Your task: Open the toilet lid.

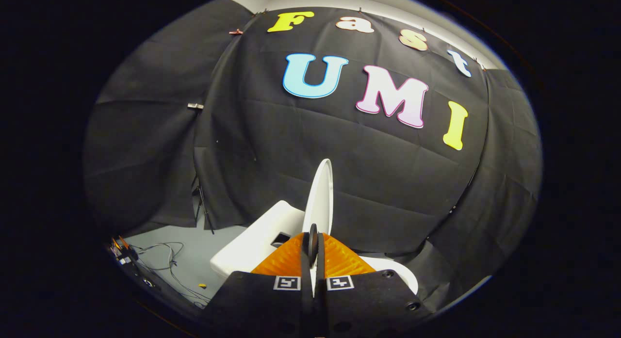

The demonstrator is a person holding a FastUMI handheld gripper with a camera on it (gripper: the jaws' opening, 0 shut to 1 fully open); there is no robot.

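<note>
The gripper (313, 241) has its two fingers pressed onto the thin edge of one white toilet lid (321, 197), which stands raised between them. Below lies one white toilet (252, 246), its tank beside the lid. Beyond, several cables (165, 260) trail over the grey floor (194, 250).
</note>
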